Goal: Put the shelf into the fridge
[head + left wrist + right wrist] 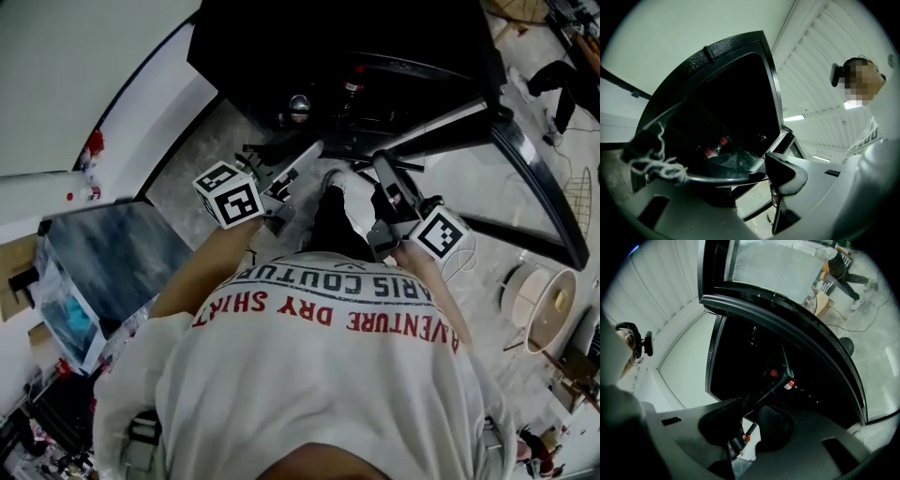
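Glass shelf (726, 161) in left tool (761, 180), right tool (749, 417)

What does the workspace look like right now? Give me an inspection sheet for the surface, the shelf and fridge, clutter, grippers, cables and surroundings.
Surface: speckled grey floor; no table seen.
Job's things: black fridge with its glass door open; glass shelf held at the fridge opening.
Clutter: red-capped bottle inside the fridge; boxes on the floor to the left.
Grippers: left gripper and right gripper are each shut on an edge of the shelf.
Cables: frayed white string on the left gripper; thin cable on the floor.
Surroundings: white wall; another person standing beyond the door.
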